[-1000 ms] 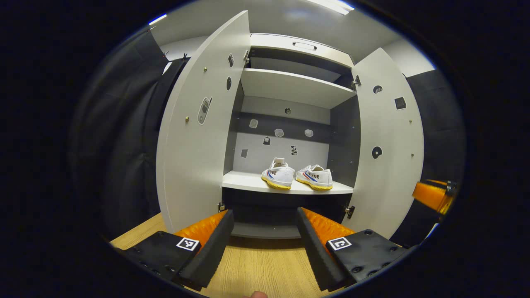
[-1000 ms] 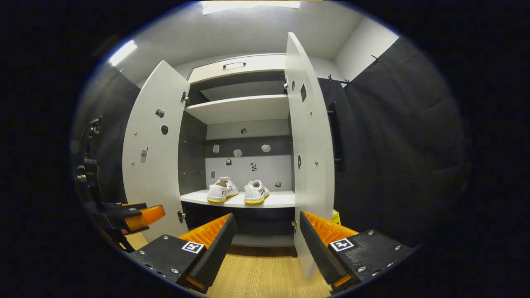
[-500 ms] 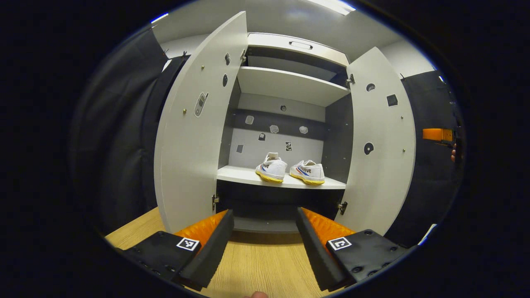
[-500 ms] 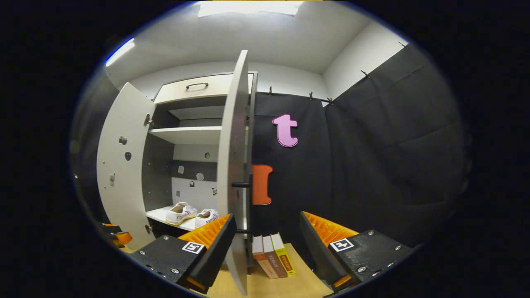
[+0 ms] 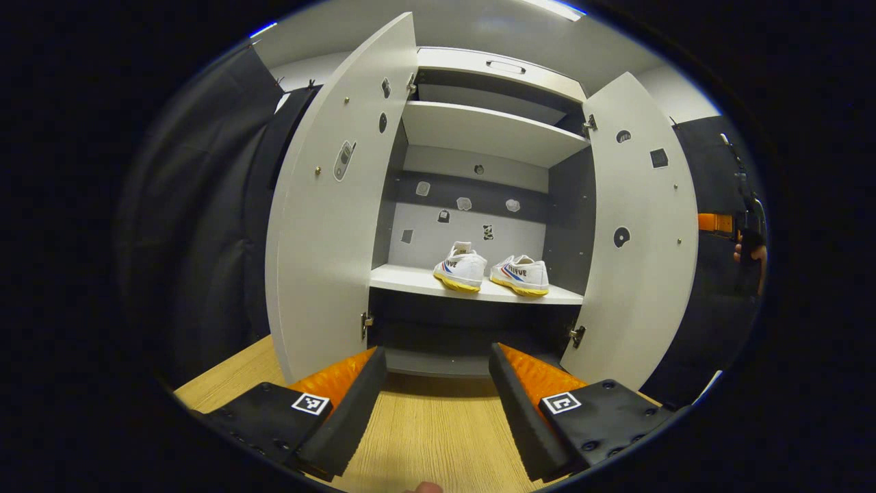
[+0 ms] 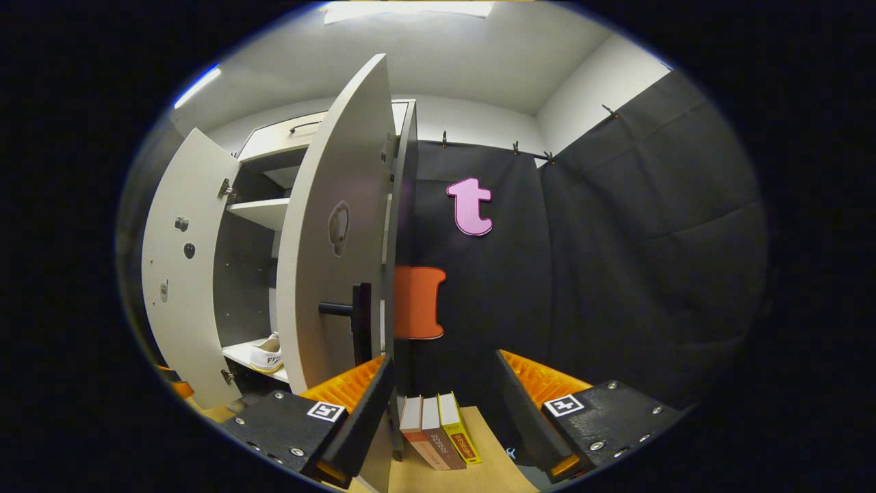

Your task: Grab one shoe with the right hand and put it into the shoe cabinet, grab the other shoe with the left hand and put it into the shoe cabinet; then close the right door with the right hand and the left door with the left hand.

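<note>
Both shoes [image 5: 489, 272] sit side by side on the cabinet's lower shelf [image 5: 410, 281], so it's door time. Right tool [image 6: 438, 404], jaws spread and empty, is behind the right door [image 6: 328, 239] near its handle [image 6: 357, 322]; next, push it shut. Left tool [image 5: 438, 397] waits released, facing the cabinet.

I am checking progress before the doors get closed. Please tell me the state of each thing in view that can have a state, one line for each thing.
Left door: open.
Right door: open, nothing touching it.
Left shoe: upright on the lower shelf.
Right shoe: upright beside it, apart.
Top drawer: shut.
Left gripper: open, empty.
Right gripper: open, empty, behind the right door's outer face.
Books: closed, leaning together.
</note>
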